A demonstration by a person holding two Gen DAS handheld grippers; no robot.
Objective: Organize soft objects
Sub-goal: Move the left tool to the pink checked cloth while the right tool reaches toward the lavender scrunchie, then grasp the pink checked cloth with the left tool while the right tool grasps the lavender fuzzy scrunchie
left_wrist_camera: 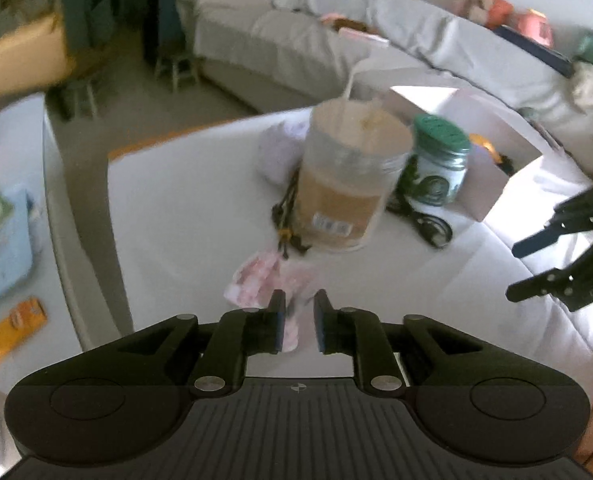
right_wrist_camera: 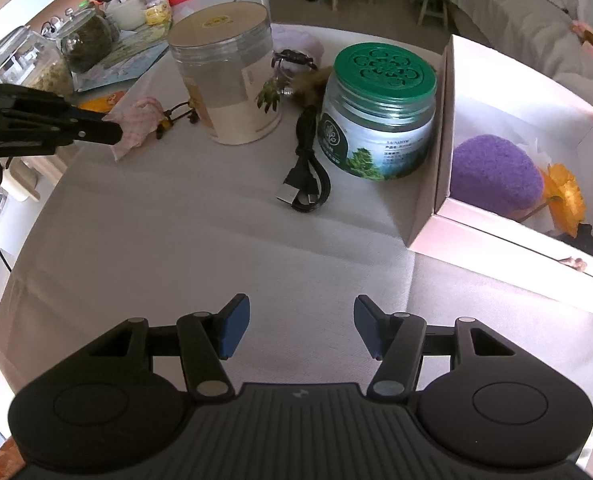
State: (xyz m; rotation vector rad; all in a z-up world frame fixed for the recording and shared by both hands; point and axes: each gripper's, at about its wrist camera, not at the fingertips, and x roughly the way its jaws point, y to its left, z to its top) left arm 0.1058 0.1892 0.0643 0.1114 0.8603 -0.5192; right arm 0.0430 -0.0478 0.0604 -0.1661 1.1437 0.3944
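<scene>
The left gripper (left_wrist_camera: 299,322) is clamped on the pink cloth (left_wrist_camera: 256,280), lifting it off the table (right_wrist_camera: 176,240); the right gripper (right_wrist_camera: 302,326) hangs apart, empty. Next, likely carrying it over the jars into the white box (right_wrist_camera: 440,140)

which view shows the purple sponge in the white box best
The right wrist view: the purple sponge sits sharp and well lit inside the open white box, beside an orange flower. In the left wrist view that box is seen from its far side, blurred, and the sponge cannot be made out.
</scene>
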